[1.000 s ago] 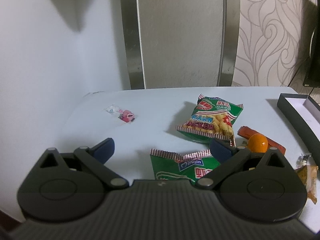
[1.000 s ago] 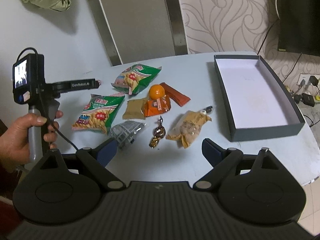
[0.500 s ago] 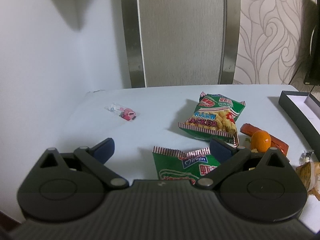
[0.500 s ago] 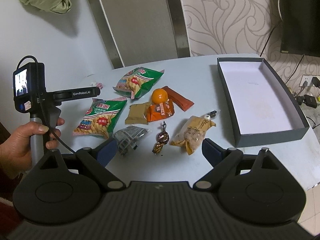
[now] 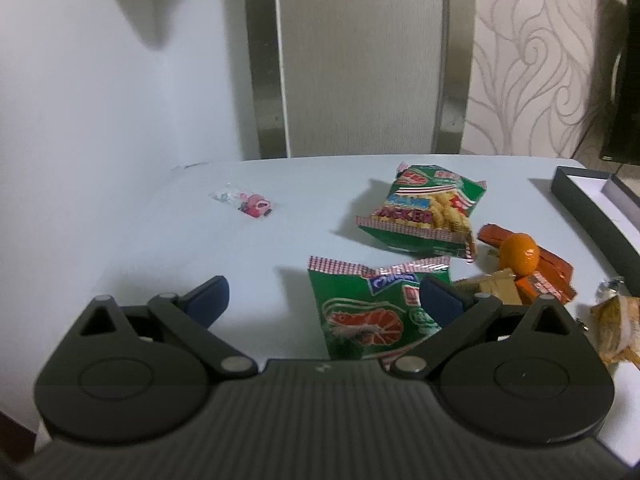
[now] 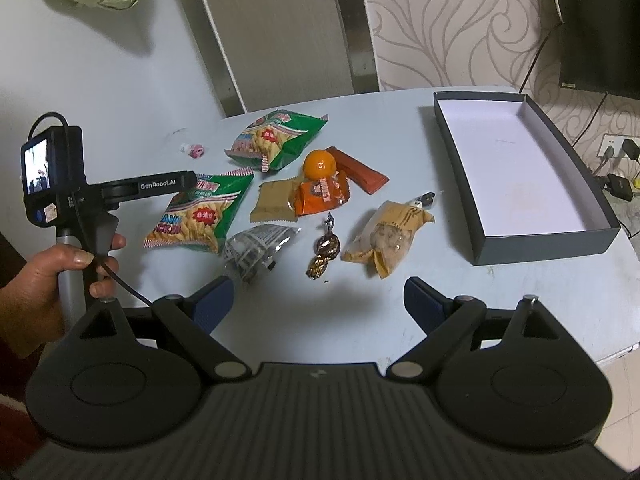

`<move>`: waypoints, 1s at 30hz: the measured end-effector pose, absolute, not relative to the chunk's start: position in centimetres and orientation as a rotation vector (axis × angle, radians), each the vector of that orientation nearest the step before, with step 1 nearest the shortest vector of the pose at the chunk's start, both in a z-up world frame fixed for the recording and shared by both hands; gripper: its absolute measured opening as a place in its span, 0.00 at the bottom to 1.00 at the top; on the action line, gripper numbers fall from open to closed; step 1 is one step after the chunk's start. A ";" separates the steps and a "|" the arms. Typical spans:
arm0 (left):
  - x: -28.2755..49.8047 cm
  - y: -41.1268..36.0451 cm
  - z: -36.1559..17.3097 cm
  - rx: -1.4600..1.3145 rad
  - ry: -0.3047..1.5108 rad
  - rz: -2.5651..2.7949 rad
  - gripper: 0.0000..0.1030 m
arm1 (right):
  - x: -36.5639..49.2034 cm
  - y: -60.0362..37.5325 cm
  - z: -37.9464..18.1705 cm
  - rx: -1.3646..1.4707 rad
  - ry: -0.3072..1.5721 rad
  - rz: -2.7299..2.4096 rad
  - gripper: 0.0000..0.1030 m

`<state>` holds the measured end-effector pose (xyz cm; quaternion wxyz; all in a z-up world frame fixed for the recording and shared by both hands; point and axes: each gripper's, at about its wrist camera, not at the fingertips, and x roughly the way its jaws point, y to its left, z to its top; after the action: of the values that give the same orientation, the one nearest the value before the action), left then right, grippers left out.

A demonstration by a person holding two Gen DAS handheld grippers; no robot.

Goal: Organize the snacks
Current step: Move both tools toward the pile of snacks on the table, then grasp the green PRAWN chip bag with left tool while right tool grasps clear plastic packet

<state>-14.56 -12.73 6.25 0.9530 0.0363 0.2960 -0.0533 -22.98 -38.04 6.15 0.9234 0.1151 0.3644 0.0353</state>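
Left wrist view: left tongs gape wide and hold nothing. The view has crept forward over the last second; the near green cracker bag now fills more of the frame, right pad overlapping it. Far cracker bag and orange lie beyond.

Right wrist view: right tongs also wide and holding nothing, drawn slightly nearer the snack pile mid-table. Box at the right edge holds no snack. Judgement: approach phase only; sorting not begun.
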 end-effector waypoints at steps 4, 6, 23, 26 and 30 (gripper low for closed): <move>-15.1 -12.9 5.7 0.083 0.604 -0.146 1.00 | -23.2 -37.6 5.9 0.212 0.743 0.094 0.91; -15.1 -13.2 5.4 0.081 0.614 -0.161 1.00 | -23.3 -37.5 5.8 0.206 0.736 0.095 0.91; -13.8 -15.2 3.5 0.073 0.675 -0.255 1.00 | -22.9 -37.7 6.0 0.196 0.721 0.083 0.91; -13.7 -15.3 3.2 0.087 0.688 -0.262 1.00 | -22.1 -37.4 5.8 0.150 0.717 0.095 0.91; -13.7 -14.7 3.1 0.115 0.678 -0.233 0.96 | -19.9 -36.5 5.2 0.080 0.722 0.147 0.90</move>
<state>-13.68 -14.68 3.09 0.9348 0.0560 0.3316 -0.1138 -19.92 -36.49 5.19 0.9321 0.0390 0.3529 0.0719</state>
